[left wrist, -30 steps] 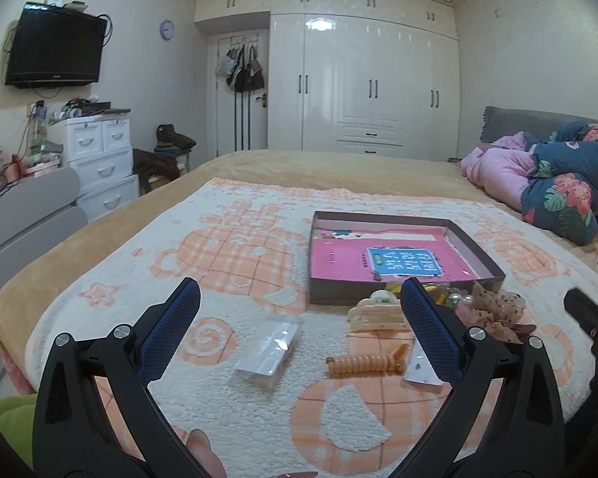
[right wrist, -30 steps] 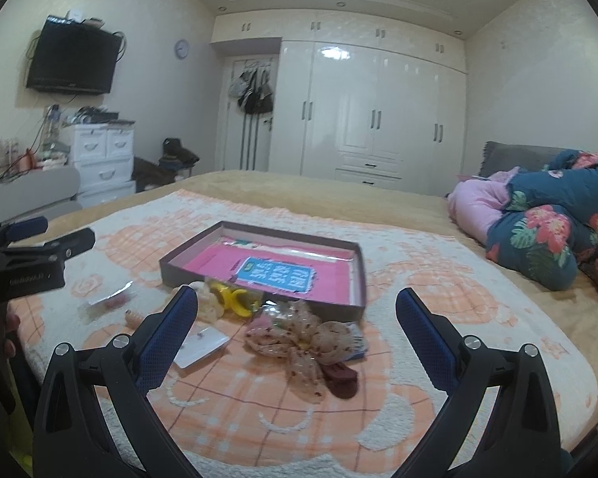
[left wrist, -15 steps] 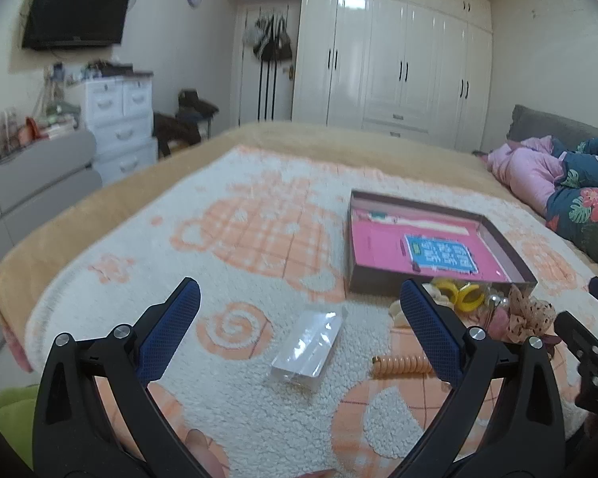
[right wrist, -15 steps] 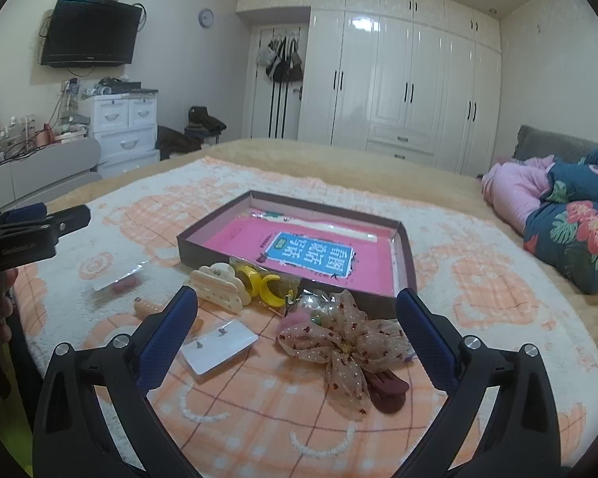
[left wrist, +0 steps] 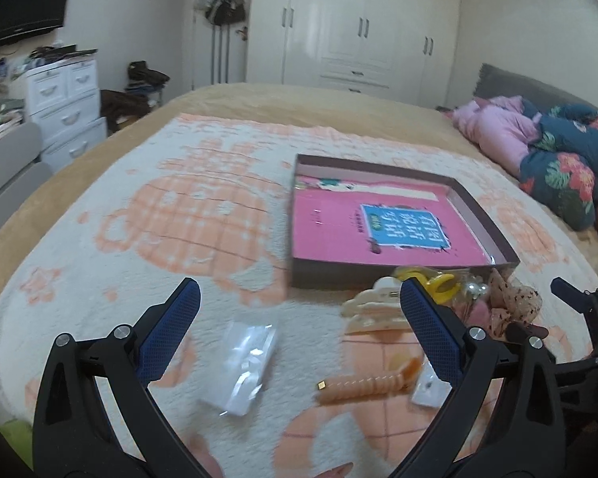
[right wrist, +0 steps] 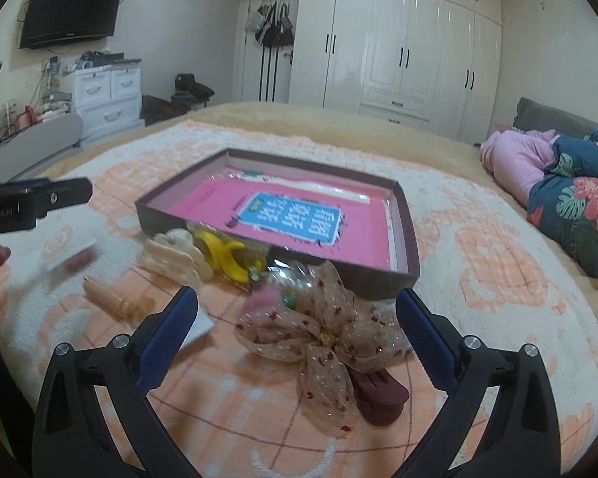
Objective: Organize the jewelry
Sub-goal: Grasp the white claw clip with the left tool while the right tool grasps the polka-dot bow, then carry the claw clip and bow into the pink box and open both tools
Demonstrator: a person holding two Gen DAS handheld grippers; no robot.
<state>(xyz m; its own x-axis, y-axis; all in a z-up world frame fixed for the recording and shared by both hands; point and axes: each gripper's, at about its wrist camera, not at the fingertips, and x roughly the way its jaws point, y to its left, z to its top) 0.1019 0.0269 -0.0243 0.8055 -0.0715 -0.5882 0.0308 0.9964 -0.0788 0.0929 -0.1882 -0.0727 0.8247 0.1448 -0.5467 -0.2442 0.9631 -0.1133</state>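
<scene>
1. Since the frames half a second and a second back, both cameras have dropped closer to the bed: the shallow box [left wrist: 402, 267] and the scattered accessories now fill more of each view, and the ceiling has gone from sight.
2. The left gripper [left wrist: 299, 318] has its jaws spread wide with nothing between the pads, as before. A clear plastic packet [left wrist: 245, 362] now lies on the blanket [left wrist: 99, 279] in the gap between the jaws, nearer than it was, below the fingertips and untouched.
3. The orange spiral hair tie [left wrist: 362, 388] lies just inside the left gripper's right finger; the cream claw clip [left wrist: 372, 310] is partly hidden behind that finger.
4. The right gripper [right wrist: 297, 312] is likewise wide open and holds nothing. The spotted bow hair clip [right wrist: 331, 342], with its dark red clip end, now sits directly between the jaws, low in the view; earlier it lay further ahead.
5. The yellow claw clip [right wrist: 223, 255] and the cream clip rest against the near wall of the box, left of the bow.
6. A small white card [right wrist: 197, 328] lies beside the right gripper's left finger, partly hidden by it.
7. The box, lined pink with a blue label, sits on the blanket beyond all the pieces; none of them is inside it.
</scene>
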